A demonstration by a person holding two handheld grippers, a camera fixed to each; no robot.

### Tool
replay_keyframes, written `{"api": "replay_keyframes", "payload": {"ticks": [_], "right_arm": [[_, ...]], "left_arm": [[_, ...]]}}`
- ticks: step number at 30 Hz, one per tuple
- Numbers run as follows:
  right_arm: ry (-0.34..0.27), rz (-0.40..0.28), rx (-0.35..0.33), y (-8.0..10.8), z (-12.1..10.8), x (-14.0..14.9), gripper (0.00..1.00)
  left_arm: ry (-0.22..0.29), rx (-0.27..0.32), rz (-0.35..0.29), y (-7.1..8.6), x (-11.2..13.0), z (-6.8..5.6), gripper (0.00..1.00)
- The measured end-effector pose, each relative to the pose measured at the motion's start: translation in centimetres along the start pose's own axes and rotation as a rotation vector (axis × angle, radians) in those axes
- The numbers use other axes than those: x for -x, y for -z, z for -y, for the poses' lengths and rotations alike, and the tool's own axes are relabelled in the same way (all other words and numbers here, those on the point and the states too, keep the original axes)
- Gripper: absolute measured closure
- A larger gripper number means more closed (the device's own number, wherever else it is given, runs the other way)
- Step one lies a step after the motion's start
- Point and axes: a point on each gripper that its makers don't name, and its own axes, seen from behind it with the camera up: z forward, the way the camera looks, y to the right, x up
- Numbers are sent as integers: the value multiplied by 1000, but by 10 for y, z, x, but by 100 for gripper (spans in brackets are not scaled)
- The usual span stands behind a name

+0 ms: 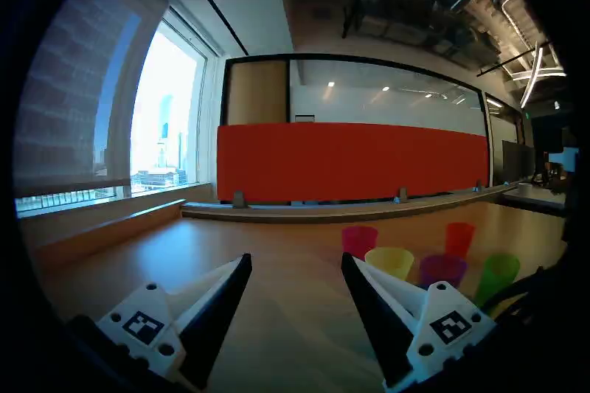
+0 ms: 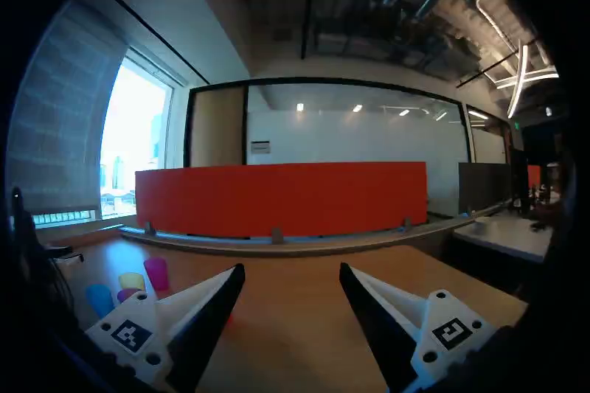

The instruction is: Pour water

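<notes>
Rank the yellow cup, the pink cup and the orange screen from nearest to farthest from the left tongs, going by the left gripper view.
1. The yellow cup, just ahead and to the right of the open left tongs.
2. The pink cup, behind the yellow cup and slightly to its left.
3. The orange screen, standing across the far edge of the table.

Left tool (image 1: 296, 256) with fingers apart; five coloured cups (image 1: 442, 269) just right, on wooden table (image 1: 295, 349).

I see black fingers (image 1: 221, 304) on my left tool (image 1: 295, 260) and right tool (image 2: 291, 269) (black-and-white tags (image 1: 143, 325)), a tan bench (image 1: 295, 341), and a pink cup (image 1: 359, 240), yellow cup (image 1: 389, 262), purple cup (image 1: 442, 270), red cup (image 1: 459, 238) and green cup (image 1: 497, 275).
</notes>
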Motion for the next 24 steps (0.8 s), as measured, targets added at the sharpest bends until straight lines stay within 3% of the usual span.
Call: {"api": "replay_keyframes", "payload": {"ticks": [10,14,15,16,24], "right_arm": [[3,-5,0,6,-3,-1,0],[23,-5,16,3,-8,0,1],[30,-5,23,2,-10,0,1],[37,-11,27,0,-10,-1,1],[82,-75,47,-11,-10,-4,1]], "left_arm": [[-1,-6,1,0,0,1,10],[-1,-7,2,0,0,1,8],[-1,-7,2,1,0,1,4],[-1,-7,2,0,0,2,0],[-1,-7,2,0,0,2,0]]}}
